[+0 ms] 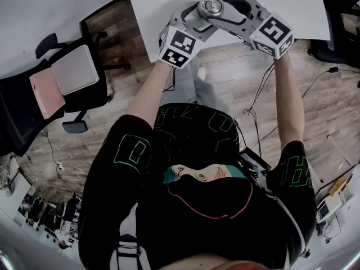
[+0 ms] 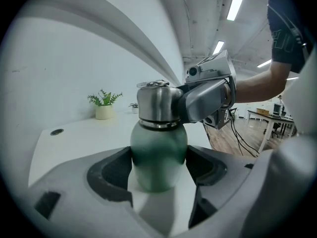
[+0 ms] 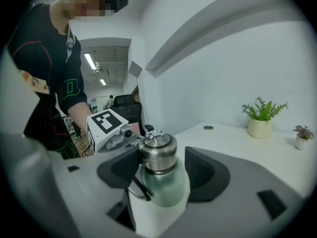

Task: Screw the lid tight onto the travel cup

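The travel cup stands on the white table (image 1: 157,16) between both grippers. Its green body (image 2: 158,152) sits between the jaws of my left gripper (image 2: 158,170), whose dark pads press on it from both sides. The steel lid (image 3: 157,152) sits on the cup's neck, with a small ring on top. My right gripper (image 3: 163,170) reaches around the lid; one pad lies against it and a gap shows at the other. In the head view, the left gripper (image 1: 198,17) and the right gripper (image 1: 224,7) meet at the lid (image 1: 211,5).
A potted plant (image 3: 261,127) and a smaller one (image 3: 301,138) stand at the table's back by the wall. A round cable hole (image 2: 56,132) is in the tabletop. An office chair (image 1: 67,83) stands on the wooden floor at the left, and cables (image 1: 259,100) lie at the right.
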The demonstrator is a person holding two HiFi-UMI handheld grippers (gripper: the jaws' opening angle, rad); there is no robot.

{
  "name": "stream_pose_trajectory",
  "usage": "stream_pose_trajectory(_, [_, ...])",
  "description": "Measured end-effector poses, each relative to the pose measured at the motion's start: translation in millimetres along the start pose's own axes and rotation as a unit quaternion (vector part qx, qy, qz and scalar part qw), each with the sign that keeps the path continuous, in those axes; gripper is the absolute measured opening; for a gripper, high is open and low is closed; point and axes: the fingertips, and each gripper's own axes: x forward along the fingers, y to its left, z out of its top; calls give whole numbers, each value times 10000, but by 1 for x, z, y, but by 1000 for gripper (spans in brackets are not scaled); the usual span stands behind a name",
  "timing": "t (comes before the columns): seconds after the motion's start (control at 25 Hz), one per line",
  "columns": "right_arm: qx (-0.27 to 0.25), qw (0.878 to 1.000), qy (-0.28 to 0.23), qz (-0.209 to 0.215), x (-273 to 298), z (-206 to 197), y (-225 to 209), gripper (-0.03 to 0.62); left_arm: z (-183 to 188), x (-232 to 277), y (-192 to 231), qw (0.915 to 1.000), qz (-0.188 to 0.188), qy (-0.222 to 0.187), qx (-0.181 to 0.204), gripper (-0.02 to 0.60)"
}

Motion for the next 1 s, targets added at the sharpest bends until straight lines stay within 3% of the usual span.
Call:
stream_pose_trajectory(0.16, [-31,9995,-168,256,0,1,6,244,2,2,-1,10000,-41,-56,45,351])
stream_pose_trajectory(0.32, [-199,9993,-308,-22,0,3,7,241,3,0,-2,10000,-51,-56,35,351])
stream_pose_trajectory(0.56, [6,9899,-500,-1330,-1,2,5,238,2,0,-1,10000,-22,-40,38,351])
stream_pose_trajectory(0.8, [329,9543,-492,-2929,2,-3,0,235,-1,1,0,10000,-15,-19,39,351])
stream_pose_trajectory(0.92, [424,9411,-541,-3312,0,-4,0,236,-1,1,-1,10000,-12,-18,58,351])
stream_pose_trajectory(1.0, [457,9416,-588,-3284,-1,-5,1,235,-1,2,-1,10000,-16,-18,65,351])
